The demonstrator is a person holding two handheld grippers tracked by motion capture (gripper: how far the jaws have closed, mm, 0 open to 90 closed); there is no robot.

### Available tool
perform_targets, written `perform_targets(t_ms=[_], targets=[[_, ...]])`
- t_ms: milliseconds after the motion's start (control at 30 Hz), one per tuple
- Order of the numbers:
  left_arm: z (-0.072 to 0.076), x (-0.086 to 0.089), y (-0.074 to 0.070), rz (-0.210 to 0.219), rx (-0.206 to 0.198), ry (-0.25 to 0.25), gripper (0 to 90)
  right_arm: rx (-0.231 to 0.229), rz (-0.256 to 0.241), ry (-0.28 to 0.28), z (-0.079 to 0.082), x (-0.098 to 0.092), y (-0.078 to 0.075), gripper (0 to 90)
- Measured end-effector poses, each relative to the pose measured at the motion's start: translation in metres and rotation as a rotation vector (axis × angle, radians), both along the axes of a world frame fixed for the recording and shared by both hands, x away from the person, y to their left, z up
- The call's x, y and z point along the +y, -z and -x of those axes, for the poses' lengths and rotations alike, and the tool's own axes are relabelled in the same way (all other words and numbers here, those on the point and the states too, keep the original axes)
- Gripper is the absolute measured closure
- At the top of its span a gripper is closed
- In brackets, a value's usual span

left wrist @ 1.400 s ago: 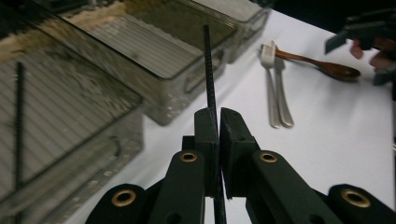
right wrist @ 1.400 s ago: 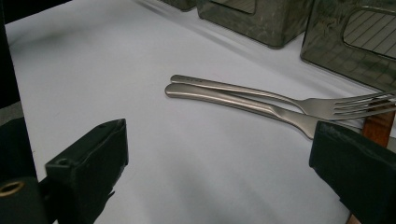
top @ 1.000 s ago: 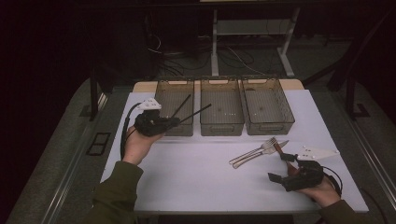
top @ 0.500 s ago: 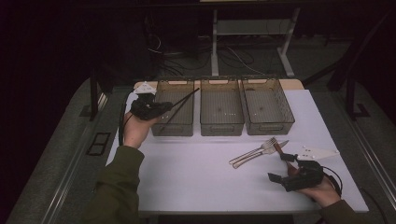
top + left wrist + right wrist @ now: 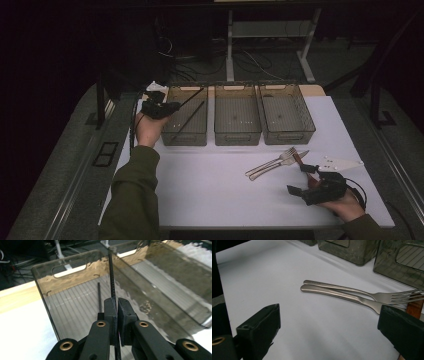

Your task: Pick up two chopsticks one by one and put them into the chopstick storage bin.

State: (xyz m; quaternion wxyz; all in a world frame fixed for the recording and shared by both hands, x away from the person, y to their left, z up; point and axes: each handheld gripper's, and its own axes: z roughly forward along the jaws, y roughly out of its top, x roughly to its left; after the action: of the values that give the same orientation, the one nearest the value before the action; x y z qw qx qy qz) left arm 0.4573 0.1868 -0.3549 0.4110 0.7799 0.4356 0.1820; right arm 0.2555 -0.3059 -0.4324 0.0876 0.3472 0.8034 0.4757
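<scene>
the left gripper (image 5: 172, 106) hangs at the near left corner of the left bin (image 5: 186, 134), its jaws pinched tight on a thin black chopstick (image 5: 111, 275) that slants up and across the open top of that bin. from the left gripper view the stick runs straight out between the pads, so the hold looks firm and aimed lengthwise along the bin, i'd guess so it can drop in flat. a second black chopstick (image 5: 189, 116) already lies inside the same bin, on its ribbed floor. two more bins, the middle bin (image 5: 237, 134) and the right bin (image 5: 290, 135), sit in a row to the right of the left bin. farther right and nearer the person, the right gripper (image 5: 302, 179) rests on the white tabletop (image 5: 210, 185) with jaws spread wide and nothing between them, facing a fork (image 5: 352, 291) and a knife (image 5: 342, 296) lying side by side, likely ready for one of them.
</scene>
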Motion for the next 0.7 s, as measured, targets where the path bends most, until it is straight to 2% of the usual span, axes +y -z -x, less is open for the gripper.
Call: perform_targets(t_ms=[167,367,700], targets=[[-0.01,-0.003,0.013,-0.008,0.035,-0.021,85.2,0.0,-0.002,0.0,0.0,0.0,0.0,4.0],[-0.017,-0.007,0.022,-0.04,0.069,-0.035,85.2,-0.001,-0.004,-0.003,0.0,-0.001,0.0,4.0],[-0.021,-0.01,0.03,-0.049,0.093,-0.03,84.3,0.0,-0.005,-0.004,0.0,-0.001,0.0,4.0]])
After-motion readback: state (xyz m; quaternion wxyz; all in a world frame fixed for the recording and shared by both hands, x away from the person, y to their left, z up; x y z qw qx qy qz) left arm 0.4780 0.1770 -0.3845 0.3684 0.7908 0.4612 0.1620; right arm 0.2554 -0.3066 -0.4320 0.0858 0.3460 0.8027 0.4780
